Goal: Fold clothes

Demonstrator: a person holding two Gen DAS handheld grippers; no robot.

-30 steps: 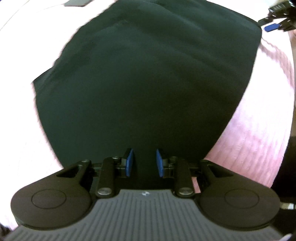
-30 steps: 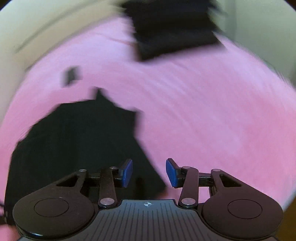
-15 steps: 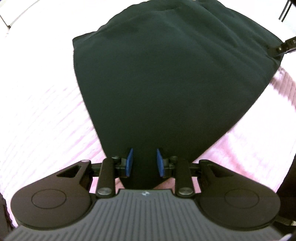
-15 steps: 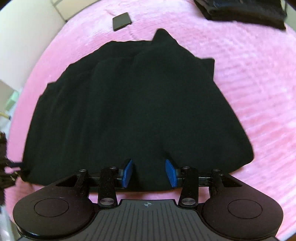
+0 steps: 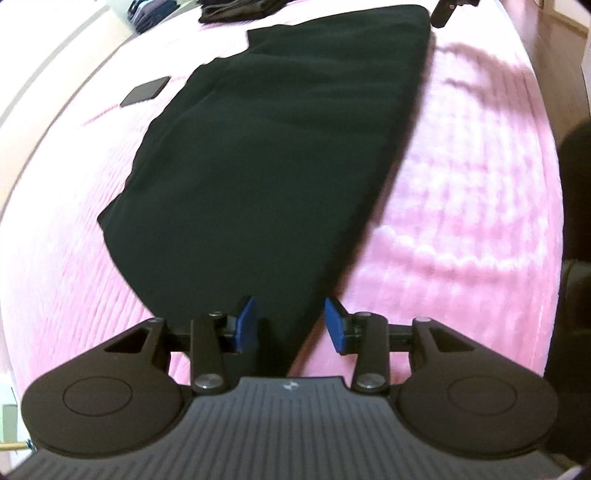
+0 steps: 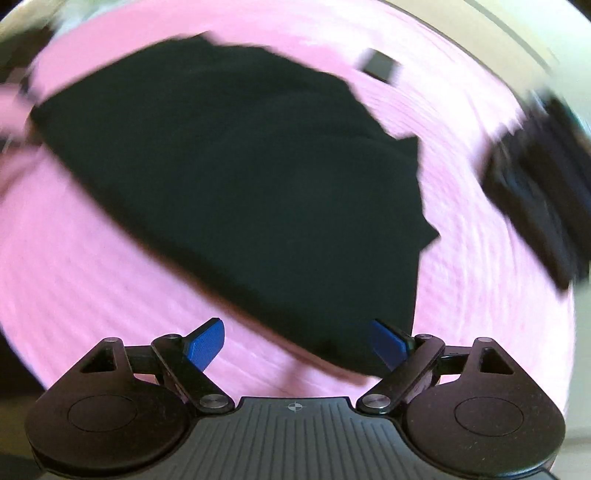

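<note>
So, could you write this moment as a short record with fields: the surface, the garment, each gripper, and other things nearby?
surface: pink blanket
garment: black garment, lying flat on the blanket
left gripper: left gripper, jaws just opened, a corner of the garment between the fingers, pads not pressing on it
right gripper: right gripper, jaws just opened wide, garment edge by one finger, not gripped
nearby: small dark flat object; pile of dark clothes
</note>
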